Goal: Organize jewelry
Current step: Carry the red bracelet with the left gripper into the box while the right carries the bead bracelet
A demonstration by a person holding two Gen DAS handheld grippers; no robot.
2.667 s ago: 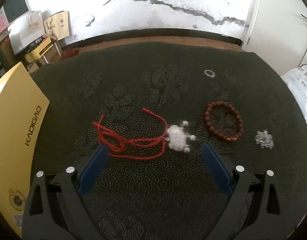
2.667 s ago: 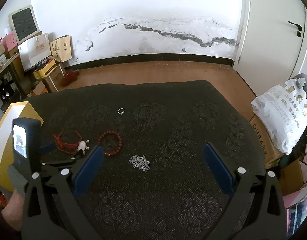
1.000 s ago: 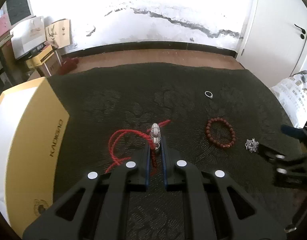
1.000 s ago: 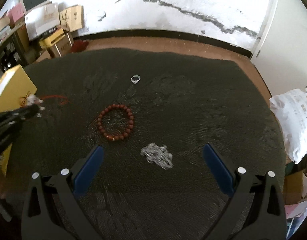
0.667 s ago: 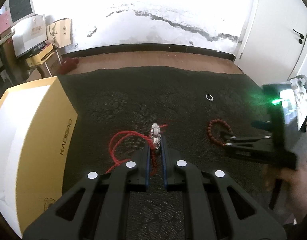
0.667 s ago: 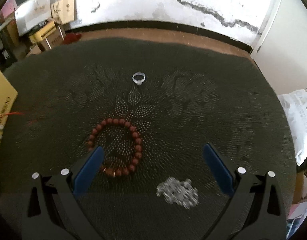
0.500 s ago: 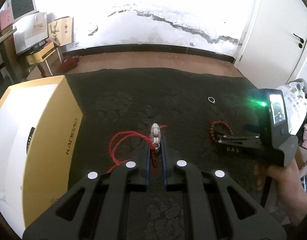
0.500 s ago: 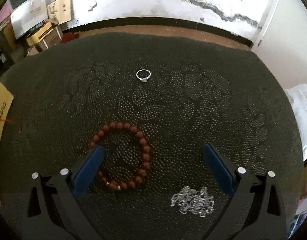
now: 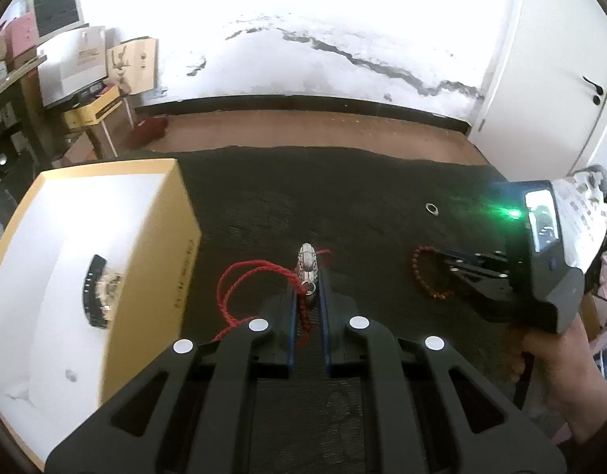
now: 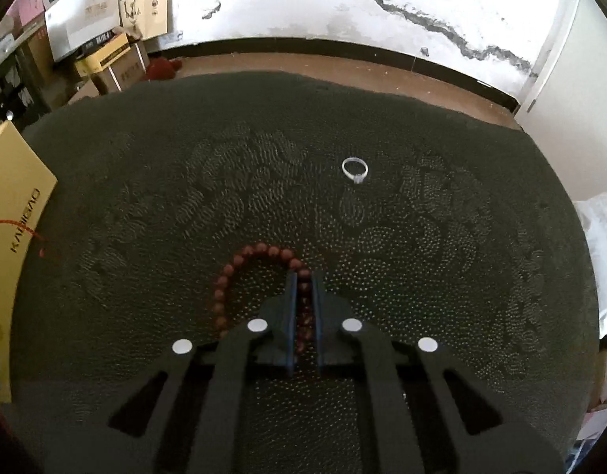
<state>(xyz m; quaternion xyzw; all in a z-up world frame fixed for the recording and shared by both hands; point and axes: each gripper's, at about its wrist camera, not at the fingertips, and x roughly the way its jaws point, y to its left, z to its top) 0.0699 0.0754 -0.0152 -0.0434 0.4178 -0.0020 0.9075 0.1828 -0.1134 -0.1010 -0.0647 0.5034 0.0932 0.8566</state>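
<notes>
Here we see the left gripper [image 9: 307,288] clenched on a silver pendant [image 9: 307,262] with its red cord [image 9: 244,276] dangling, beside the yellow box [image 9: 106,260]. The right gripper [image 10: 303,280] has clamped onto the brown bead bracelet [image 10: 240,264] lying on the dark counter [image 10: 441,256]. A silver ring [image 10: 354,170] lies farther off.

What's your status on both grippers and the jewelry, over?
Left gripper shut on red cord pendant. Right gripper shut on bead bracelet. Ring untouched. Nothing blocking.
</notes>
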